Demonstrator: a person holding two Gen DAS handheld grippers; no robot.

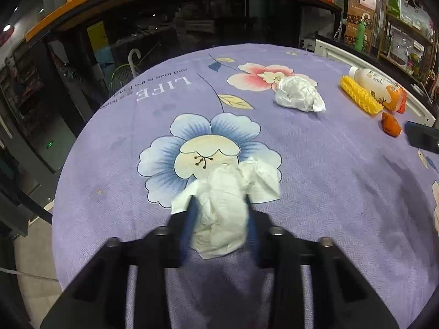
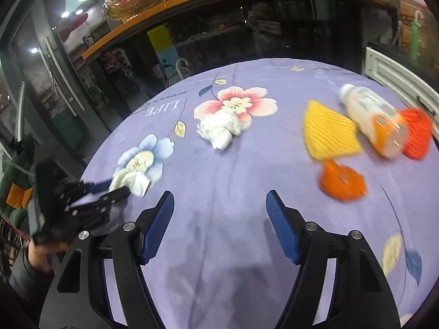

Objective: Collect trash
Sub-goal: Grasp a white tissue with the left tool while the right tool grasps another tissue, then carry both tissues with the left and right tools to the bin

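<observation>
A crumpled white tissue point(image 1: 225, 192) lies on the blue flower of the purple tablecloth point(image 1: 329, 192). My left gripper point(image 1: 219, 208) is shut on it, its blue pads pressing both sides. The right wrist view shows the same grip at the far left, left gripper point(image 2: 120, 189) on the tissue point(image 2: 131, 181). My right gripper point(image 2: 219, 211) stands open over bare cloth with nothing between its fingers. A second tissue wad point(image 2: 219, 131) sits on the pink flower. Further right lie a yellow foam net point(image 2: 329, 134), a white and orange bottle point(image 2: 373, 118), an orange net point(image 2: 417, 134) and an orange peel point(image 2: 343, 181).
The round table's edge curves along the left and far side, with a dark glass cabinet point(image 1: 192, 27) and a wooden shelf point(image 2: 219, 2) behind it. A white panelled object point(image 2: 389, 68) borders the table at the right. A person's sleeve point(image 2: 24, 271) shows at the lower left.
</observation>
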